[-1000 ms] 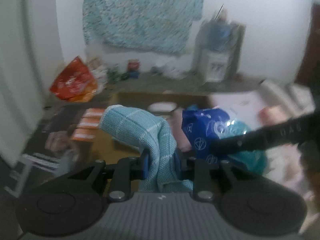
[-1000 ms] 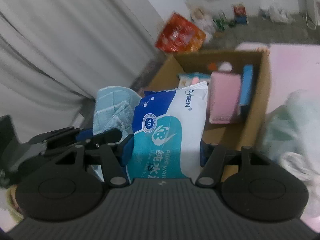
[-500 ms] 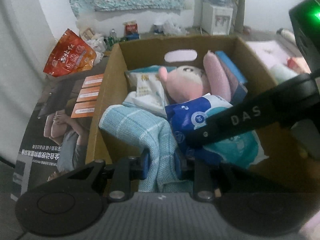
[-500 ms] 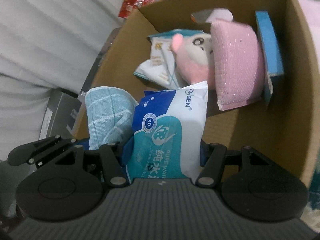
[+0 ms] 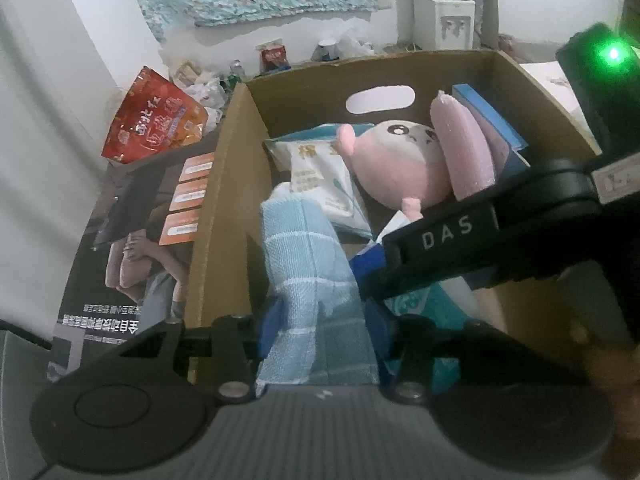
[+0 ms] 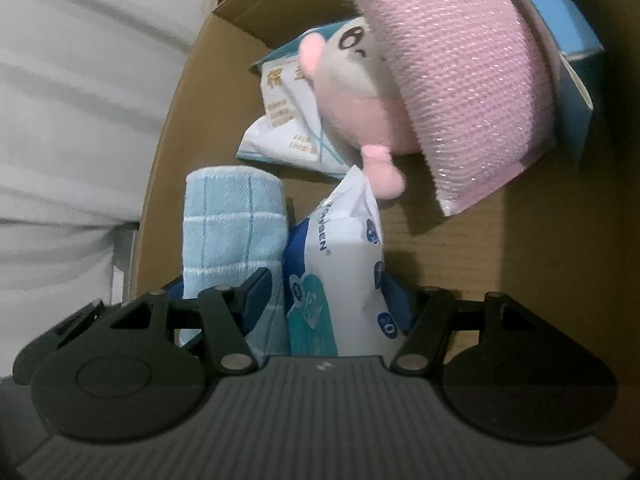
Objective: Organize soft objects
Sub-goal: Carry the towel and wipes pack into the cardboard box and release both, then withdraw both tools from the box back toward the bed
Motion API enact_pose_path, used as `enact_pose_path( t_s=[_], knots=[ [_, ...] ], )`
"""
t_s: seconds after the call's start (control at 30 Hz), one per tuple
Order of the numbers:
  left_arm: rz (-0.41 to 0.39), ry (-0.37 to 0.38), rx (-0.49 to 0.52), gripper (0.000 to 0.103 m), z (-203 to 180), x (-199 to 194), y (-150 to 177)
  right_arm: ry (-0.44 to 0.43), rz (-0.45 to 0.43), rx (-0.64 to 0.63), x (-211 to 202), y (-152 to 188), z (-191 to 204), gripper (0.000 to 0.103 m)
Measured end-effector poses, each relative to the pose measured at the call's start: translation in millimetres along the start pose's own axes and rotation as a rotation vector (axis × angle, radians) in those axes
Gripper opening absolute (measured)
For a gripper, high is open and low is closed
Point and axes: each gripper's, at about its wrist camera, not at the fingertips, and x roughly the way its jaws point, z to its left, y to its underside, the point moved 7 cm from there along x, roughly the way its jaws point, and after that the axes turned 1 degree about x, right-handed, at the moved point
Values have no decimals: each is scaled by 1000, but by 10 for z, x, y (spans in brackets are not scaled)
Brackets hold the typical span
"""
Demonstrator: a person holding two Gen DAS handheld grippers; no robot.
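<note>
Two grippers sit low in our frames over the box (image 5: 224,200). Our left gripper (image 5: 320,320) is opening around the towel (image 5: 308,264); our right gripper (image 6: 336,288) grips the wipes (image 6: 340,264).

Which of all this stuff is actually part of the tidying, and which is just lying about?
Part of the job:
- blue checked towel between the opening jaws of the left gripper
- wet wipes pack in the right gripper
- cardboard box
- pink plush toy, pink sponge, tissue pack in the box

Lying about:
- red snack bag
- printed poster
- water dispenser
</note>
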Motion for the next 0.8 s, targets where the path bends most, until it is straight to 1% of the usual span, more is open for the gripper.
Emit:
enact_pose_path(
  t_s=[0.1, 0.17, 0.23, 0.3, 0.37, 0.43, 0.53, 0.63, 0.73, 0.8],
  knots=[
    [-10, 0, -7, 54, 7, -51, -10, -36, 4, 70, 57, -8, -70, 57],
    [-15, 4, -12, 58, -6, -87, -4, -54, 23, 80, 74, 1, -72, 58],
    [-13, 11, -21, 61, -18, -121, 16, -47, 31, 60, 21, 13, -44, 58],
    [-25, 18, -24, 65, -36, -191, 35, -36, 20, 28, -80, -4, 7, 60],
    [-43, 20, -22, 71, -51, -269, 46, -32, 1, 1, -213, -29, 69, 67],
    [-66, 20, -25, 75, -66, -379, 55, -58, -16, -24, -359, -65, 156, 68],
    [-98, 22, -42, 82, -94, -608, 65, -129, -31, -57, -688, -67, 273, 69],
    [-139, 29, -40, 87, -160, -846, 63, -195, -56, -100, -1111, -35, 321, 71],
    [-178, 39, -33, 89, -279, -1079, 52, -251, -77, -135, -1564, 31, 270, 73],
    [-204, 68, -32, 90, -401, -1239, 43, -275, -105, -159, -1939, 85, 150, 75]
  ],
)
